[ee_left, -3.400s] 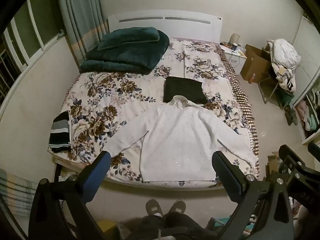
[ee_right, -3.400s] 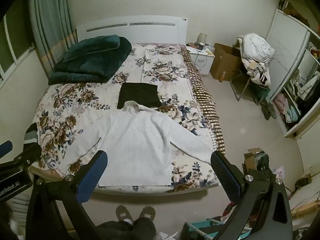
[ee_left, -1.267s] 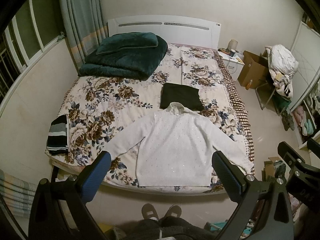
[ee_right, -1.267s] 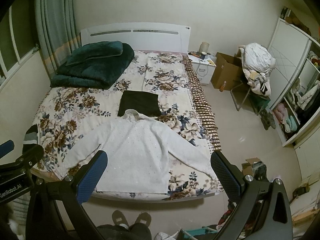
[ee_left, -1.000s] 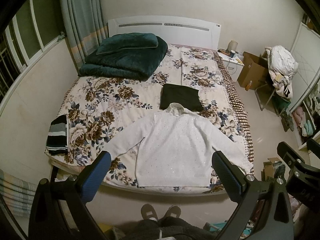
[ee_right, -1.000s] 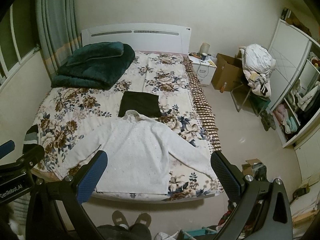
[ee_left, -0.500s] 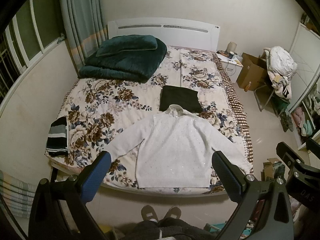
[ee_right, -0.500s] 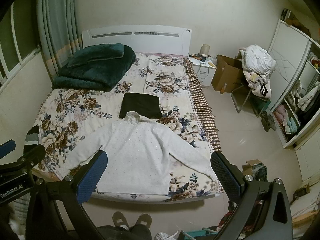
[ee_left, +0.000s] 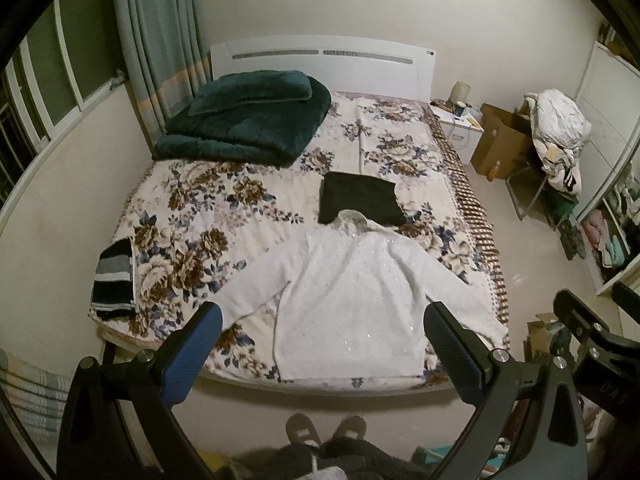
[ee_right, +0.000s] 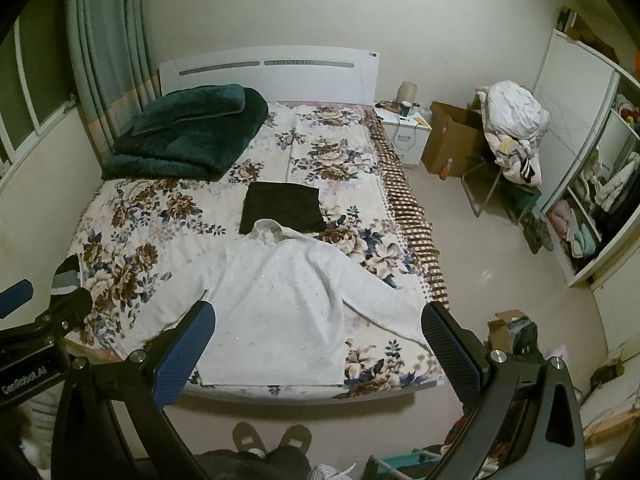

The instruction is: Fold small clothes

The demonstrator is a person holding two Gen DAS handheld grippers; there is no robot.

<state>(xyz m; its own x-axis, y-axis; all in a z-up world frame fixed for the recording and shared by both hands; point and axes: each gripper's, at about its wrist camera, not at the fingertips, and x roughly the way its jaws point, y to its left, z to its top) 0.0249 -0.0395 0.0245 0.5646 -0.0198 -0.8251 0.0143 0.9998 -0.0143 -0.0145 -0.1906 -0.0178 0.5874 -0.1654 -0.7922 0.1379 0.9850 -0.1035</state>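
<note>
A white sparkly sweater [ee_left: 352,292] lies flat on the floral bed, sleeves spread, hem at the near edge; it also shows in the right wrist view [ee_right: 280,304]. A folded dark garment [ee_left: 360,202] lies just beyond its collar, also in the right wrist view [ee_right: 284,207]. A folded striped garment [ee_left: 114,278] sits at the bed's left near corner. My left gripper [ee_left: 322,340] is open and empty, held well above and short of the bed. My right gripper [ee_right: 318,338] is open and empty, likewise high in front of the bed.
A folded dark green blanket [ee_left: 244,118] lies at the head of the bed. A nightstand [ee_right: 404,136], cardboard box [ee_right: 452,140], and chair piled with clothes [ee_right: 512,132] stand to the right. An open wardrobe [ee_right: 588,208] lines the right wall. The person's slippers [ee_left: 324,430] show below.
Both grippers have drawn back and risen slightly from the bed, so the sweater looks smaller. Nothing on the bed has moved.
</note>
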